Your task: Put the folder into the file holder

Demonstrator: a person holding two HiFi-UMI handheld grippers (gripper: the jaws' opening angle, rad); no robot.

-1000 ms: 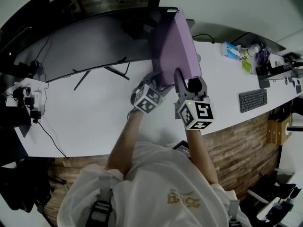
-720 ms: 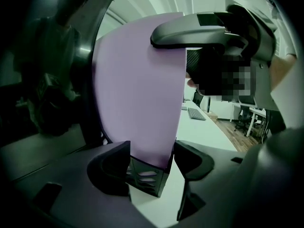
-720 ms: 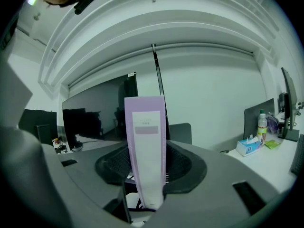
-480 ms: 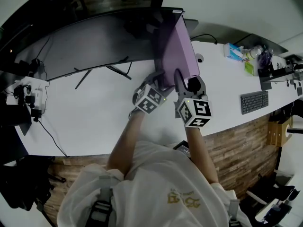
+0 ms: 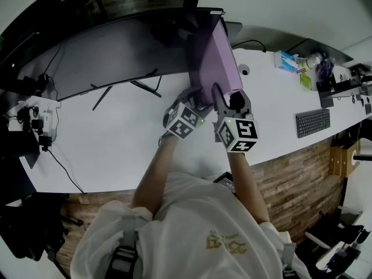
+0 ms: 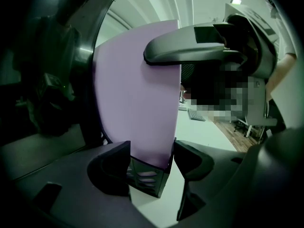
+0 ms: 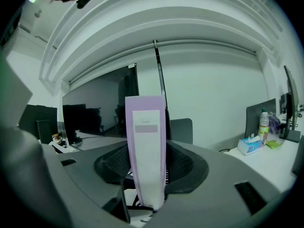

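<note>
Left gripper: fingers clamped on file holder. Right gripper: fingers just easing open, pressed on folder spine between them.

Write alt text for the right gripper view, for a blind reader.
A purple folder stands upright, spine toward the camera, held between the pads of the right gripper, whose jaws have just been opening slightly. Its lower end reaches the black file holder. Behind are a dark monitor at left and a tissue box at right.
</note>
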